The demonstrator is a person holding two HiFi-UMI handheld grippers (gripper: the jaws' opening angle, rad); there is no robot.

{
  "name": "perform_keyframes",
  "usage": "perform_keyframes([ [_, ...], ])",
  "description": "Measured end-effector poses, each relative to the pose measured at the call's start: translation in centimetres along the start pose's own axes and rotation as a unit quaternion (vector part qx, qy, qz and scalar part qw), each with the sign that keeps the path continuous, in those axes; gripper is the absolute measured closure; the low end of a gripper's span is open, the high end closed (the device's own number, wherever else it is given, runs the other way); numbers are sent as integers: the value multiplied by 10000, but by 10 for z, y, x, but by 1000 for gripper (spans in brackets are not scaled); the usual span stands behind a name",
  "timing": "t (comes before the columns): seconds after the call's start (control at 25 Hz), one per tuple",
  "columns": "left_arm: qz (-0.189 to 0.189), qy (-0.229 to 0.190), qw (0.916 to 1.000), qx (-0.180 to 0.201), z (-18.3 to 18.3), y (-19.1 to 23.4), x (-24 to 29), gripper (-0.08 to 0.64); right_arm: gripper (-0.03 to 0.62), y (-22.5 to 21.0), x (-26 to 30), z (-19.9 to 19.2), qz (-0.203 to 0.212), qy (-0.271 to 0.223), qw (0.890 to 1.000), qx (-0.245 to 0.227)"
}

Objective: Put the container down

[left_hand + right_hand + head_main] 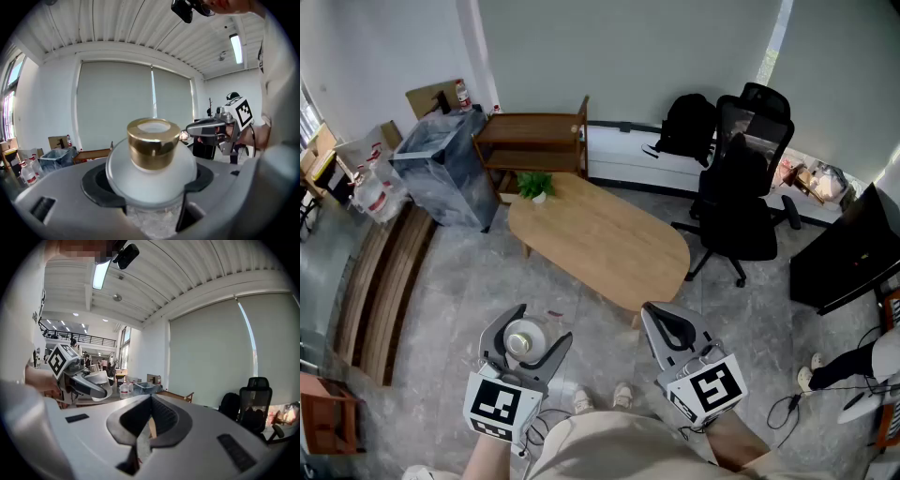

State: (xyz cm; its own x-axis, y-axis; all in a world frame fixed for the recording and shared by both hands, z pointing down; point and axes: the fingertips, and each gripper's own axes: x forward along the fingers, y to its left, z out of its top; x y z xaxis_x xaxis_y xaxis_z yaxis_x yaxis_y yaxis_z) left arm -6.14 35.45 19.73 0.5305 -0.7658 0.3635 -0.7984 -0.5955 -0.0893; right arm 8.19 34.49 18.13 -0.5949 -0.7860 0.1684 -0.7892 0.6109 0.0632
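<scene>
A frosted white container [523, 340] with a gold rim sits between the jaws of my left gripper [534, 330], held above the grey floor. In the left gripper view the container [152, 159] fills the gap between the dark pads [101, 187], and both pads press on its sides. My right gripper [656, 317] is held to the right of it, jaws together with nothing between them. The right gripper view shows its jaws [151, 398] closed to a point, with the left gripper [89, 383] and the container [99, 378] off to the left.
A low oval wooden table [600, 244] stands ahead with a small potted plant [534, 186] at its far left end. Behind it are a wooden shelf [530, 141], a covered bin [441, 169] and a black office chair [741, 206]. A slatted bench [384, 281] runs along the left.
</scene>
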Motion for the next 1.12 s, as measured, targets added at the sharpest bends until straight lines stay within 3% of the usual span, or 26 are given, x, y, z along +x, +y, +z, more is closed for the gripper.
perform_keyframes([
  [0.68,266,119,9996,31,9,-45,37,224,597,-45,-29,-26,204,-66,9998,39],
  [1.12,448,175,9987,-143,2,-64,52,224,597,-71,-32,-42,353,-80,9993,16],
])
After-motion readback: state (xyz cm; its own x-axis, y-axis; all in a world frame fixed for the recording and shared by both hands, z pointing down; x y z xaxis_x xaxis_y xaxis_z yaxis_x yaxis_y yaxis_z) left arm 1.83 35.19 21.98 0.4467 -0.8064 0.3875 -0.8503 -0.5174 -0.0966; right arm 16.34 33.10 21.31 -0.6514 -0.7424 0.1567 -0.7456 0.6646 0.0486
